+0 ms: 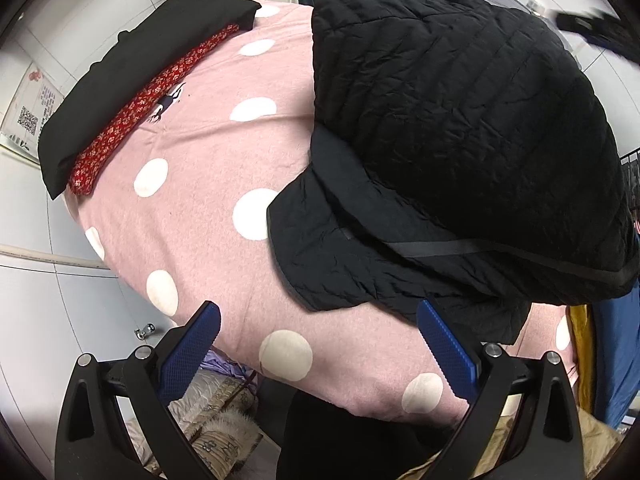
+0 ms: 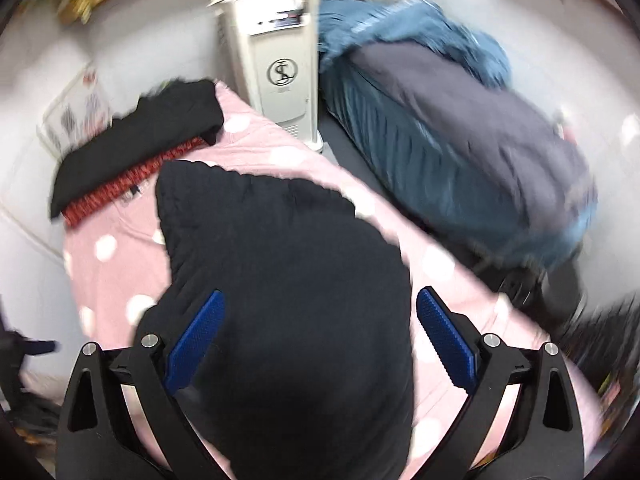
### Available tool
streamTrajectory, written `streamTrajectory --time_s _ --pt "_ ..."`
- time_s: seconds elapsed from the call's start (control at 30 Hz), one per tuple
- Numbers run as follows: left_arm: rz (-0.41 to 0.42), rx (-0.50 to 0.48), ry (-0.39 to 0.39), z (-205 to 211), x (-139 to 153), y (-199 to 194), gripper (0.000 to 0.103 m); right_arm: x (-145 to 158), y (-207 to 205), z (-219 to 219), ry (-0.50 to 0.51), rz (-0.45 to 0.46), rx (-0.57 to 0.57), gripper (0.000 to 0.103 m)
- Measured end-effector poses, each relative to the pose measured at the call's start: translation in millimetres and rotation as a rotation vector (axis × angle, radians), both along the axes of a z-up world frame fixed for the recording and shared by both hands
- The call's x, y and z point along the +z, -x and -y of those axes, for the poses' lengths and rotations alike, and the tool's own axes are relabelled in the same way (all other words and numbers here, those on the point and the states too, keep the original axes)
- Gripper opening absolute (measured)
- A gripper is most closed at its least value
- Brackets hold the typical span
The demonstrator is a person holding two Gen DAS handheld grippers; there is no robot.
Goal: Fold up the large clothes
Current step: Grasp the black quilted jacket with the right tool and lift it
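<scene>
Left wrist view: black quilted padded jacket [image 1: 460, 120] lies on the pink fleece bed cover w/ white dots [image 1: 192, 184], bulk toward the right side, partly folded. One quilted panel is doubled over on top, and a smoother flap w/ a dark tape strip sticks out beneath at the near edge. Judged approx. halfway: at least one fold in, shape not yet compact, lower flap left to tuck.

Left gripper [image 1: 320, 344] hovers just short of that flap, jaws wide apart, nothing between them. Right gripper [image 2: 320, 332] is above the jacket in the blurred right wrist view, jaws likewise spread and empty.

Far-left corner of the bed: a folded black garment [image 1: 132, 80] stacked on a red floral fabric piece [image 1: 136, 116], likely already done. Beyond the bed, a white freestanding unit w/ round logo [image 2: 280, 76] and a second bed in blue-grey covers [image 2: 460, 128].
</scene>
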State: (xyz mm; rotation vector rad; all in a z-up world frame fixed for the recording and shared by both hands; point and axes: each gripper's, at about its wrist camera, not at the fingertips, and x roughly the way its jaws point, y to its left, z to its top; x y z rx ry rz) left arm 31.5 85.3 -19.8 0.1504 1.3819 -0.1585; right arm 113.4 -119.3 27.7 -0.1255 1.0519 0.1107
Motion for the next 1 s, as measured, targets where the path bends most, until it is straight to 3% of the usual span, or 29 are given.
streamTrajectory --time_s 0.1,0.2,0.23,0.3,0.4,0.5,0.63,0.83,0.93,1.0 --pt "0.005 -0.01 0.009 2 1 6 0.097 -32 -29 -17 0.091 -0.137 0.062 0.097" --pt "-0.001 0.001 0.023 -1 -1 9 0.097 -63 -5 -37 0.166 -0.204 0.154 0.093" --pt "-0.008 0.009 0.027 -3 -3 10 0.097 -70 9 -43 0.189 -0.205 0.188 0.086" --pt "-0.02 0.011 0.023 -4 -6 8 0.097 -78 37 -47 0.163 -0.228 0.215 0.042" --pt "-0.013 -0.008 0.012 0 -6 3 0.097 -89 83 -41 0.125 -0.266 0.198 0.017" --pt "0.016 -0.022 0.036 6 3 -7 0.097 -103 151 -39 0.044 -0.336 0.185 0.014" --pt "0.011 -0.005 0.112 14 9 -24 0.097 -136 237 -64 0.023 -0.43 0.234 0.013" --pt "-0.043 0.001 0.185 31 1 -38 0.097 -192 300 -89 -0.099 -0.596 0.215 0.013" --pt "-0.088 0.004 0.209 35 -11 -34 0.097 -204 314 -82 -0.113 -0.615 0.149 0.026" --pt "-0.116 0.021 0.225 34 -20 -32 0.097 -192 318 -80 -0.088 -0.574 0.139 0.04"
